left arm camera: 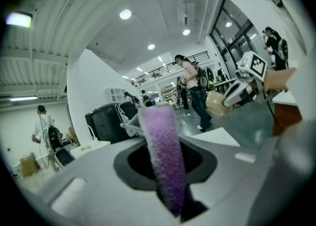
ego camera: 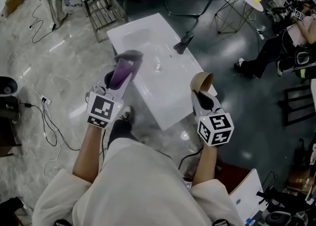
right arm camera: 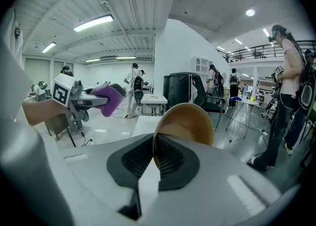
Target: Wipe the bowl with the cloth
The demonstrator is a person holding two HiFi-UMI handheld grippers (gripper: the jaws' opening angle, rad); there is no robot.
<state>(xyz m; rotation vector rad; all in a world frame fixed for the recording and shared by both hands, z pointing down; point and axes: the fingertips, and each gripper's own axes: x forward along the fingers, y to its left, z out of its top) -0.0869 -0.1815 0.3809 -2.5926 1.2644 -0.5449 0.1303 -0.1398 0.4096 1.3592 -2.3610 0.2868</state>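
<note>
Where one white table [ego camera: 158, 84] stood on glossy grey floor [ego camera: 64, 71], the left gripper [ego camera: 118, 75] clamped one purple cloth [ego camera: 129, 58], and the right gripper [ego camera: 201, 94] pinched one bowl [ego camera: 202, 79], seemingly wooden.

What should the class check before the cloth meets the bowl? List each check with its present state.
1. Cloth clamped in the left gripper: ok, jaws shut on it.
2. Bowl clamped in the right gripper: ok, rim pinched between the jaws.
3. Cloth touching the bowl: not ok, they are apart.
4. Bowl's inside turned toward the cloth: cannot tell.
5. Both grippers held above the table: ok.
</note>
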